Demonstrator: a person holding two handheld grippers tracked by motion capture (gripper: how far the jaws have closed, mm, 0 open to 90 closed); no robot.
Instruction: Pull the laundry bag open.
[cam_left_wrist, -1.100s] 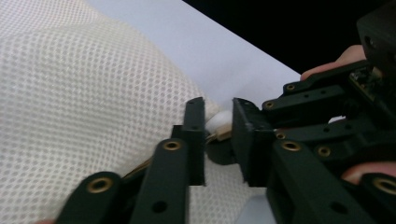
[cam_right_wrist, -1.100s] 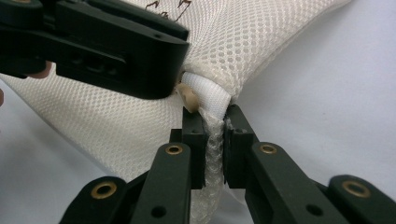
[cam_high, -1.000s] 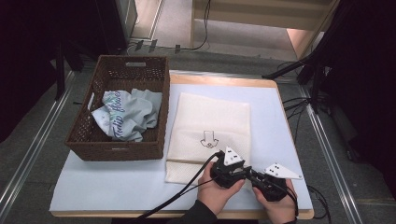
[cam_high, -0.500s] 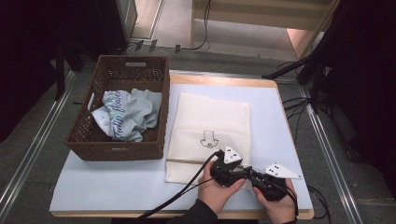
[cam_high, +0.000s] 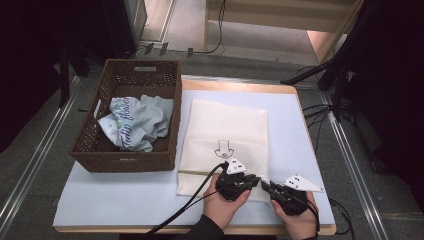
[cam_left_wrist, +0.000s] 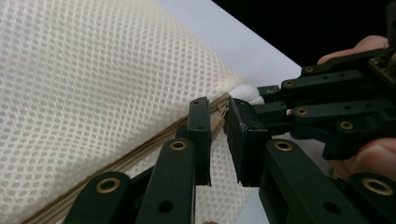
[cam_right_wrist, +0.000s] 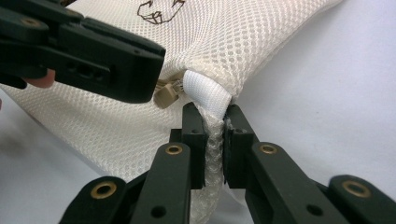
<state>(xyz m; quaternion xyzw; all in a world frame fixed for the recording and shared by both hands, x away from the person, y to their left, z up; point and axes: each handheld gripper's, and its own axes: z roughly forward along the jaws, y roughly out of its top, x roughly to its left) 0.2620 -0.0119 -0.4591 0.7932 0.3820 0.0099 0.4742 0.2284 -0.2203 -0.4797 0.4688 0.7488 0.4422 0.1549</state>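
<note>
Mesh bag (cam_high: 225, 135), wicker basket (cam_high: 131, 120) beside

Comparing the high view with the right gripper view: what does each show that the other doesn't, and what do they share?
High view alone: the wicker basket with a pale blue garment in it, and the table edges. Right gripper view alone: the right gripper shut on the mesh bag's corner below a white tab, with a beige zipper pull beside the left gripper. Both: bag, both grippers.
</note>
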